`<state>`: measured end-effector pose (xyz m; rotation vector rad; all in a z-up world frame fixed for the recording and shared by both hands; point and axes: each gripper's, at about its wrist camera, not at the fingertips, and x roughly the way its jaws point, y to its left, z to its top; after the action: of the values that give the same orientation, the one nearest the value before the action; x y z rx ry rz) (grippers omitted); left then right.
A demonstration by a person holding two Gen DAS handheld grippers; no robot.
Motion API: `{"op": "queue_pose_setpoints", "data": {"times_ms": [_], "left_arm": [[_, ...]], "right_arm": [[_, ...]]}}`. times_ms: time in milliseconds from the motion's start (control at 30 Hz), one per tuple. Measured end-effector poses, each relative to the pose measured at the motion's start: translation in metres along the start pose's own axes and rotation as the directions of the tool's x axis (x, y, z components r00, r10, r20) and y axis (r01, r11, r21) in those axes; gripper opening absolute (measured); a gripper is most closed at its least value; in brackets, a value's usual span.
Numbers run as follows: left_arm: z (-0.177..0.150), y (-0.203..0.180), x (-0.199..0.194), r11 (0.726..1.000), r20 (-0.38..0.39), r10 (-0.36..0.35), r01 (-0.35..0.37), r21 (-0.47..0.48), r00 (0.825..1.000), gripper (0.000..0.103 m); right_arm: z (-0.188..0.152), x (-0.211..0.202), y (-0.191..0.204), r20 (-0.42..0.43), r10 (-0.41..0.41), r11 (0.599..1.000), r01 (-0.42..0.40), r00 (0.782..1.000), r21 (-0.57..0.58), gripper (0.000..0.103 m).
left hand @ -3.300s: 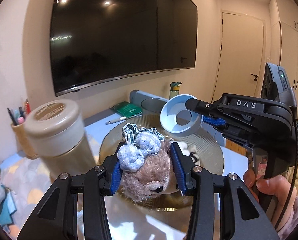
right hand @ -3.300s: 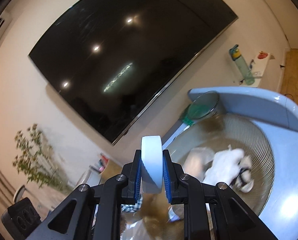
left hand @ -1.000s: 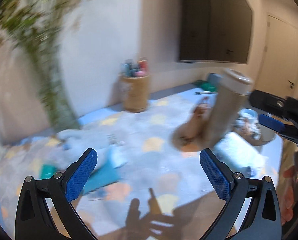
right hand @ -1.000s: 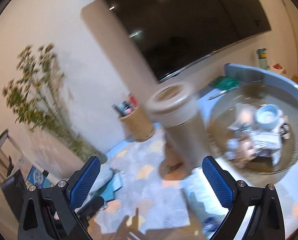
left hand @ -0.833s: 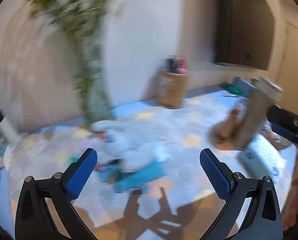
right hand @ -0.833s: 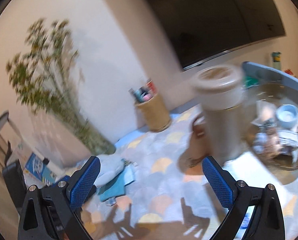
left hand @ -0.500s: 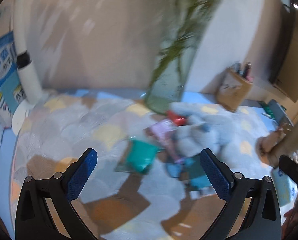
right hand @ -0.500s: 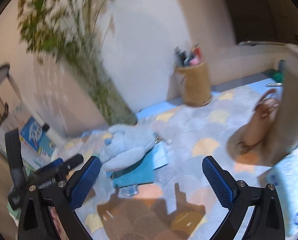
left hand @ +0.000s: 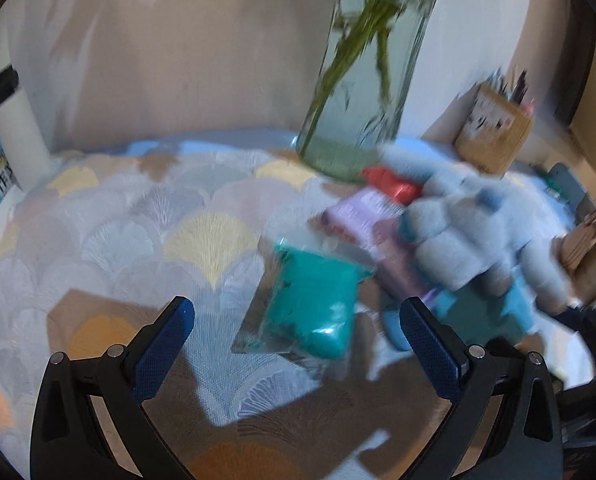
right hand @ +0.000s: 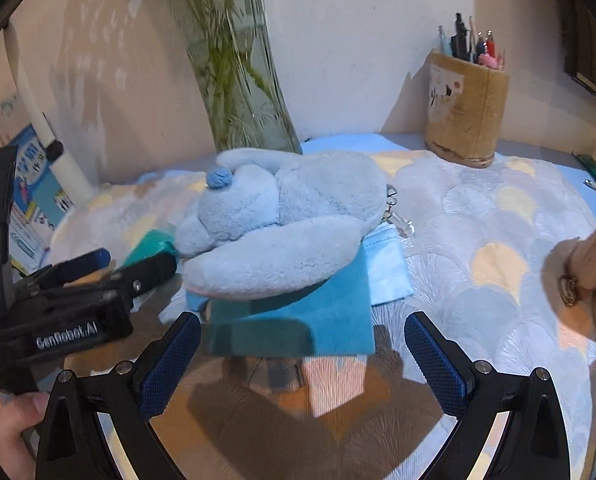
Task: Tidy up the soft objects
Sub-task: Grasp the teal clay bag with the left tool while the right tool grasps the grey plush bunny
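Both grippers swung from the bowl; plush toy (right hand: 286,220) lies beyond the right jaws.

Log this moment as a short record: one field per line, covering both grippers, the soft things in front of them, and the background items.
left gripper: open, empty, facing the teal packet
right gripper: open, empty, facing the pile
plush toy: pale blue, lying on the teal cloth
teal cloth: flat on the patterned mat
teal packet: in clear wrap, on the mat
glass vase: green stems, behind the plush
pen holder: upright, back right
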<state>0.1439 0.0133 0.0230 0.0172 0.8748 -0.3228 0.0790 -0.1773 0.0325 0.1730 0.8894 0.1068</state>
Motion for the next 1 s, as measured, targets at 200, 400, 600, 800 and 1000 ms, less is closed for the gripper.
{"op": "queue_pose_setpoints", "data": {"times_ms": [200, 400, 600, 800, 1000], "left_arm": [[0.000, -0.016, 0.008, 0.993, -0.031, 0.098, -0.096, 0.065, 0.995, 0.103], [0.000, -0.014, 0.006, 0.996, -0.028, 0.078, -0.077, 0.049, 0.997, 0.102], [0.002, -0.003, -0.002, 0.999, -0.013, 0.036, -0.036, 0.014, 0.999, 0.102], [0.002, 0.000, -0.011, 1.000, 0.015, -0.027, 0.027, 0.004, 1.000, 0.094], [0.001, -0.010, -0.020, 0.998, 0.054, 0.000, -0.004, 0.066, 0.999, 0.036]], "right_arm": [[-0.001, 0.012, -0.012, 0.038, 0.102, 0.994, -0.103, 0.994, 0.034, 0.102], [0.012, 0.006, -0.039, 0.138, 0.283, 0.939, -0.303, 0.949, 0.162, 0.102], [0.039, 0.032, -0.051, 0.146, 0.319, 0.899, -0.348, 0.936, 0.265, 0.102], [0.045, 0.044, -0.046, 0.195, 0.332, 0.898, -0.373, 0.923, 0.233, 0.101], [0.046, 0.036, -0.026, 0.213, 0.279, 0.945, -0.307, 0.937, 0.115, 0.053]]}}
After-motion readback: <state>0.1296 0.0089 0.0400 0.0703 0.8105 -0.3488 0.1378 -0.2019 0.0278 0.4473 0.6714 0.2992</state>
